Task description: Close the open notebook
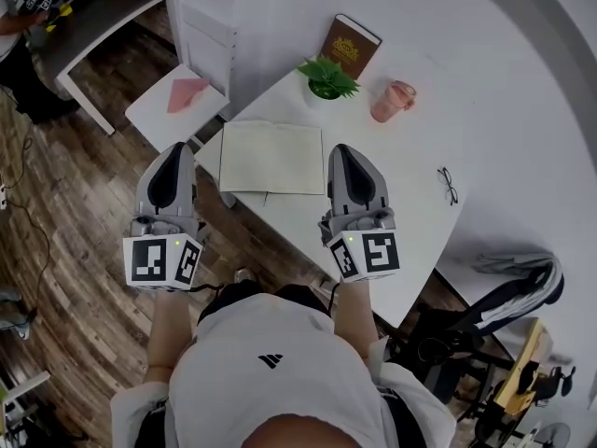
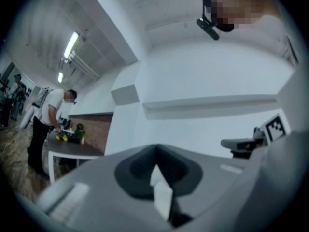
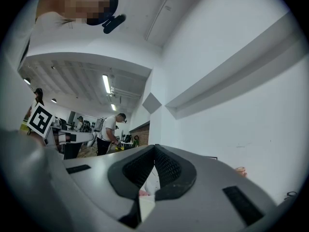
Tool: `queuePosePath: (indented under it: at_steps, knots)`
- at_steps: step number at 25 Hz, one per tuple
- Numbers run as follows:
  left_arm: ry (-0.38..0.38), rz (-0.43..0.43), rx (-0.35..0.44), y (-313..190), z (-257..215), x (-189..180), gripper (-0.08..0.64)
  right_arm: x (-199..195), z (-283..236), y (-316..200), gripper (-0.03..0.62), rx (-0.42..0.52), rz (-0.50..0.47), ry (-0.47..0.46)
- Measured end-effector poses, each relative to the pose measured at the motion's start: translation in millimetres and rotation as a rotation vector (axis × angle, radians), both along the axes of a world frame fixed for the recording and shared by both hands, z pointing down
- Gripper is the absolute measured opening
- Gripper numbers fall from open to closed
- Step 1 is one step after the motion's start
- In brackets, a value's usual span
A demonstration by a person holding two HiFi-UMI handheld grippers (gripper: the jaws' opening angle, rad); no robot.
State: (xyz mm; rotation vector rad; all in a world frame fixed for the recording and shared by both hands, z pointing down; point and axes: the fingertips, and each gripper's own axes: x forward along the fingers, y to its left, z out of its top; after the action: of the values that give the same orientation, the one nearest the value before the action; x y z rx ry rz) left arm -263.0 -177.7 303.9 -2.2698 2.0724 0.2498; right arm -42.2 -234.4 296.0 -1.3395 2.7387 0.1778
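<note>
The open notebook (image 1: 270,157) lay flat on the white table (image 1: 420,147) with its pale pages up. Its near edge ran close along the table's front edge, and its left edge sat close to the table's corner. The left gripper (image 1: 174,152) was just left of the notebook, off the table and over the wooden floor (image 1: 75,203). Its jaws were clenched tip to tip with nothing between them. The right gripper (image 1: 341,152) was just right of the notebook, alongside its right edge and over the tabletop, its jaws likewise pressed together and empty. Behind the notebook's far right corner stood a small potted plant (image 1: 326,77). A brown book (image 1: 350,47) lay farther back, and a pink cup (image 1: 393,101) stood right of the plant. A pair of glasses (image 1: 448,185) lay well right of the notebook, beyond the right gripper. Beyond the notebook's far left corner, a white chair (image 1: 154,119) carrying a pink sheet (image 1: 187,93) stood against the table's corner. Bare tabletop stretched from the notebook's right edge to the glasses, and a bare strip ran behind its left half.
</note>
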Motion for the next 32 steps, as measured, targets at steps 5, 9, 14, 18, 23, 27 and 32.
queuePosePath:
  at_steps: [5, 9, 14, 18, 23, 27, 32]
  knots:
    - [0.016, 0.017, -0.061, -14, 29, -8, 0.009, -11, 14, -7, -0.003, -0.039, 0.013, 0.017]
    - [0.032, 0.026, -0.13, -23, 61, -10, 0.009, -16, 28, -12, -0.003, -0.077, 0.017, 0.032]
    - [0.064, 0.058, -0.253, -31, 109, -6, 0.01, -25, 45, -13, -0.003, -0.119, -0.003, 0.061]
    - [0.099, 0.071, -0.371, -38, 156, -3, 0.021, -31, 52, -16, -0.003, -0.138, -0.02, 0.078]
    - [0.159, 0.079, -0.523, -43, 216, 5, 0.098, -34, 63, -24, -0.003, -0.166, -0.042, 0.103]
    - [0.203, 0.057, -0.61, -45, 253, 7, 0.117, -35, 72, -30, -0.003, -0.186, -0.057, 0.115]
    - [0.228, 0.028, -0.698, -48, 289, 10, 0.127, -35, 81, -35, -0.003, -0.207, -0.076, 0.128]
